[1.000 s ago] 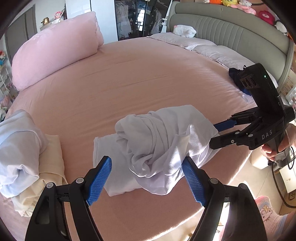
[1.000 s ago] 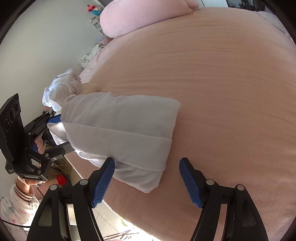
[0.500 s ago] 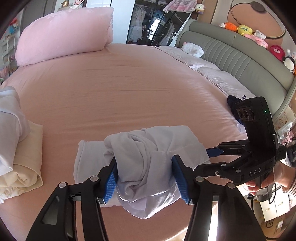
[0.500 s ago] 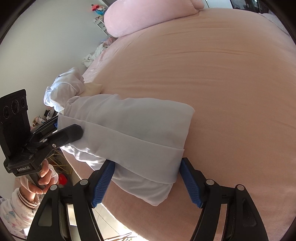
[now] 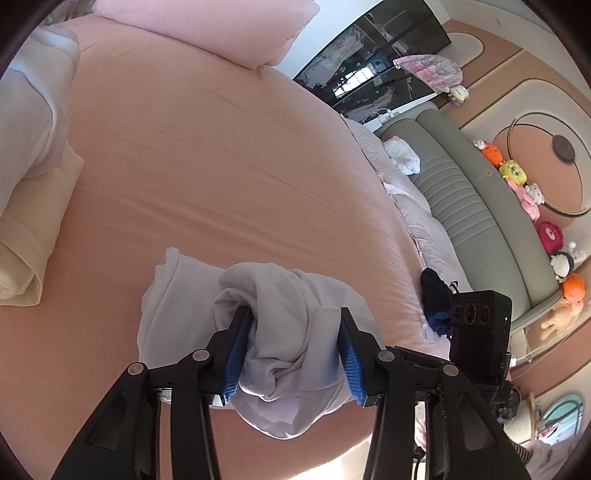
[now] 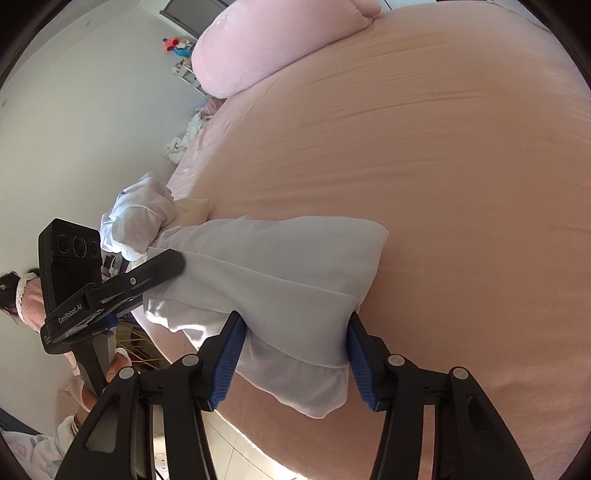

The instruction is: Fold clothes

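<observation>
A white garment (image 5: 280, 295), folded and rolled into a thick bundle, lies at the near edge of the pink bed (image 5: 207, 147). My left gripper (image 5: 293, 314) is shut on its bunched end, and cloth bulges out between the blue pads (image 5: 236, 354). In the right wrist view the garment (image 6: 280, 266) shows its smooth folded end. My right gripper (image 6: 294, 317) holds that end across its width, both pads pressed against the cloth's sides. The left gripper (image 6: 110, 291) reaches in from the opposite end. The right gripper's black body (image 5: 476, 339) shows behind the bundle, with its fingers hidden.
A stack of folded clothes (image 5: 26, 177), white over cream, lies to the left on the bed. A large pink pillow (image 5: 221, 29) sits at the far side. A dark blue garment (image 5: 434, 299) lies near the grey headboard (image 5: 472, 206). The bed's edge and the floor (image 6: 236, 454) are close below.
Both grippers moved in from either end and their jaws narrowed onto the white garment. The left camera has tilted and come much closer to the bundle.
</observation>
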The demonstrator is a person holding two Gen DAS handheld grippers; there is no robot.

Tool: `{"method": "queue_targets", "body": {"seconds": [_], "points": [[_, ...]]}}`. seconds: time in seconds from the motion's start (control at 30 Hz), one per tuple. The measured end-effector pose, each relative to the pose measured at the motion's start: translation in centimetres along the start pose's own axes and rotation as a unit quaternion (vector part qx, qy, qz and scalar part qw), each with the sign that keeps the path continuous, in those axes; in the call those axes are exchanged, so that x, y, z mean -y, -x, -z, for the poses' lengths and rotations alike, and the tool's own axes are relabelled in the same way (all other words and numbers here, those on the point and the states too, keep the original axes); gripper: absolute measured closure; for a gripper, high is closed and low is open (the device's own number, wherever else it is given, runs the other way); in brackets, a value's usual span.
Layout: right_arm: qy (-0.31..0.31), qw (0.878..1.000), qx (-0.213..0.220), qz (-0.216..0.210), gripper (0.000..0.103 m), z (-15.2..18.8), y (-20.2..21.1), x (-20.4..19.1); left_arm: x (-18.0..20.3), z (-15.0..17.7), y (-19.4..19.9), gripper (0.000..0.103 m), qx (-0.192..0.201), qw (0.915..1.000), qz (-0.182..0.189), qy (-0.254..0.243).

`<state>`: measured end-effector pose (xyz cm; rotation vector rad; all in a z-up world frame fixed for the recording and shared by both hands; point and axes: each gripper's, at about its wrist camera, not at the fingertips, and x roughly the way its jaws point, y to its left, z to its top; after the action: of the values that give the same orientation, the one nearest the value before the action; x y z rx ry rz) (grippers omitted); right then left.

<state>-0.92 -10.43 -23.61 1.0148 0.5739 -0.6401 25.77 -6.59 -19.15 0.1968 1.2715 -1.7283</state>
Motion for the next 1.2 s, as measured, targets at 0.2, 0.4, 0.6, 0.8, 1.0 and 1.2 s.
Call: {"method": "queue_targets", "body": {"seconds": [0.2,0.4,0.6,0.8,1.0,1.2], "points": [[0.01,1.0,-0.013,0.011,0.052,-0.4,0.0,-2.3,-1.0,-0.7,0.3,0.061,0.002,0.9946,0.078,0.068],[0.041,0.999,-0.012,0.032,0.052,-1.2,0.2,-5.5,0.7,-1.5,0.7,0.061,-0.011,0.9949,0.084,0.055],[-0.001,1.0,-0.028,0.011,0.052,-2.2,0.2,-6.0,2.2,-3.2,2.6,0.061,-0.018,0.9964,0.075,0.036],[0.016,0.998,-0.046,0.031,0.052,-2.2,-1.2,-7.2,0.6,-3.7,1.1,0.061,-0.066,0.9973,-0.015,0.029],[0.044,0.993,-0.077,0.075,0.052,-1.9,-2.9,-7.1,-3.2,-2.3,-0.1,0.061,-0.075,0.9935,-0.017,0.084],[0.075,0.991,-0.093,0.068,0.05,-2.1,-2.2,-7.2,-2.9,-2.7,1.1,0.055,-0.066,0.9932,-0.017,0.094]]}}
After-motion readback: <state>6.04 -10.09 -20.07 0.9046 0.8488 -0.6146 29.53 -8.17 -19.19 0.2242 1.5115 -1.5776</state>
